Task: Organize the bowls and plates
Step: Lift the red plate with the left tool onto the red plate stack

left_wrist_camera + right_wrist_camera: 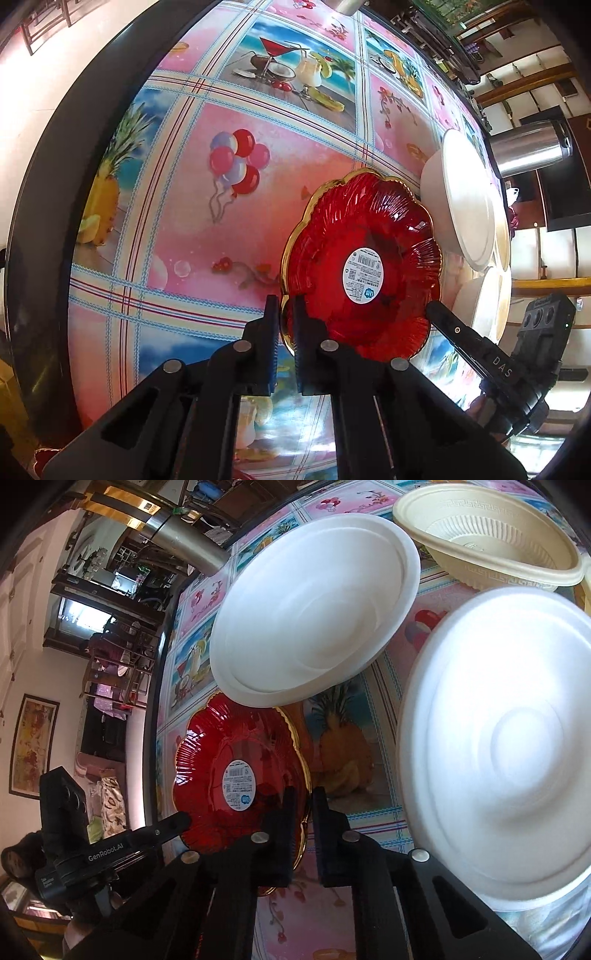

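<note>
Left wrist view, bottom of frame: your left gripper (285, 325) has its fingers drawn narrow around the gold-trimmed rim of the red glass plate (364, 266), one pad inside the scalloped edge and one outside, a pinch that looks meant to steady or lift it by the lip. At lower right of that frame your right gripper (439, 314) reaches the plate's opposite edge; seen from its own camera, low in the picture, the right gripper (304, 805) also straddles the rim with fingers close together, so you appear to be carrying the plate from two sides to keep it level. The plate sits centre-right in the left view and lower centre in the right, its round label (364, 275) facing the lens, over the patterned tablecloth (207, 206); whether it rests on the cloth cannot be told. Beyond it, a white bowl (314, 613) overlaps the plate's far edge, a second white bowl (502, 746) fills the right side, and a beige bowl (487, 535) stands at upper right, likely the sorting still ahead. Farthest, a steel flask (528, 147) lies at the table's edge.
</note>
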The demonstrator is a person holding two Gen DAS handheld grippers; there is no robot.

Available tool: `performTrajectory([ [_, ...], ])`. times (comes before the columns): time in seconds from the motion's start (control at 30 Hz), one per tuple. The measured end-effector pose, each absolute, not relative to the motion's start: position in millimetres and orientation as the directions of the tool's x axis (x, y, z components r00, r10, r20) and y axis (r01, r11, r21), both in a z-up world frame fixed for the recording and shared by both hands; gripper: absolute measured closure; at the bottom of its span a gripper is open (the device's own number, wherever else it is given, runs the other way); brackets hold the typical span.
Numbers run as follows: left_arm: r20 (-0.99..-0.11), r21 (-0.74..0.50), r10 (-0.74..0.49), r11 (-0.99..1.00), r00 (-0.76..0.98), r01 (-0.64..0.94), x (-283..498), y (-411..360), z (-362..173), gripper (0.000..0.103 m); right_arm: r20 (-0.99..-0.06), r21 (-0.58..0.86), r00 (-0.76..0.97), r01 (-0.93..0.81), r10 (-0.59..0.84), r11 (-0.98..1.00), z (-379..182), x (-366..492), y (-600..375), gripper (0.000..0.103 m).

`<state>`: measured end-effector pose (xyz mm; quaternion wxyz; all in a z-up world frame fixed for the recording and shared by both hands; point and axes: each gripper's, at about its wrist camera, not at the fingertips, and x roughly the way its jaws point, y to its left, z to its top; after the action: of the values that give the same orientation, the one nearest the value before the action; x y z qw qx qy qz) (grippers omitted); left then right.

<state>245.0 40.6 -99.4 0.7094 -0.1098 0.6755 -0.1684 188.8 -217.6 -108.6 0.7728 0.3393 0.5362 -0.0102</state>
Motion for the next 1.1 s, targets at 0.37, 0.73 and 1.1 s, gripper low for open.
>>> performTrajectory([
  [0.37, -0.917, -0.387, -0.392, 0.918, 0.069, 0.082, 236.0, 51.3, -83.8, 0.098, -0.828, 0.497, 0.462, 0.344, 0.317, 0.796, -98.6, 175.3, -204.7, 0.097],
  [0.73, -0.922, -0.335, -0.346, 0.938, 0.176, 0.091, 181.1, 99.4, -24.5, 0.098, -0.767, 0.535, 0.527, 0.212, 0.366, 0.817, -46.9, 141.4, -165.1, 0.097],
  [1.1, -0.948, -0.248, -0.247, 0.969, 0.203, 0.018, 83.0, 179.3, -14.6, 0.097, -0.742, 0.550, 0.471, 0.024, 0.476, 0.835, -27.7, 80.1, -83.2, 0.097],
])
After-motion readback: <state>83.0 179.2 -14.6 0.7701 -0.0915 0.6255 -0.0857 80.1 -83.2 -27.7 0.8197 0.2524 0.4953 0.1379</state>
